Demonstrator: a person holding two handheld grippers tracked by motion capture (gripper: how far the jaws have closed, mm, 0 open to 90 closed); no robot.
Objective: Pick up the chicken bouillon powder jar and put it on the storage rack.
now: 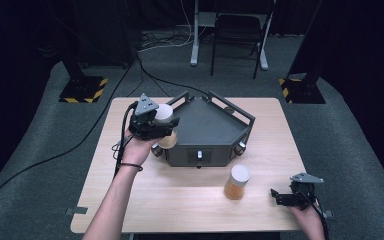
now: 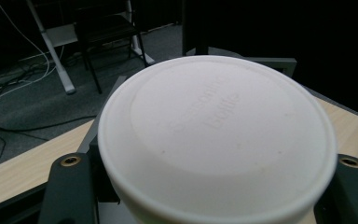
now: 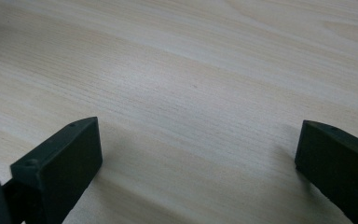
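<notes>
Currently, the left gripper (image 1: 166,131) is clamped on a jar (image 1: 165,125) with a white lid (image 2: 216,135) and amber contents, held clear of the table (image 1: 130,200) at the left edge of the dark angular tray (image 1: 205,125). A second jar (image 1: 238,182) stands upright on the table, in front of the tray. The right gripper (image 3: 198,154) rests near the table's right edge, jaws wide apart, holding nothing.

Two white-lidded jars (image 1: 163,125) (image 1: 237,181), one dark tray (image 1: 207,131), two tongs (image 1: 160,131) (image 1: 276,196), one table (image 1: 180,200)
</notes>
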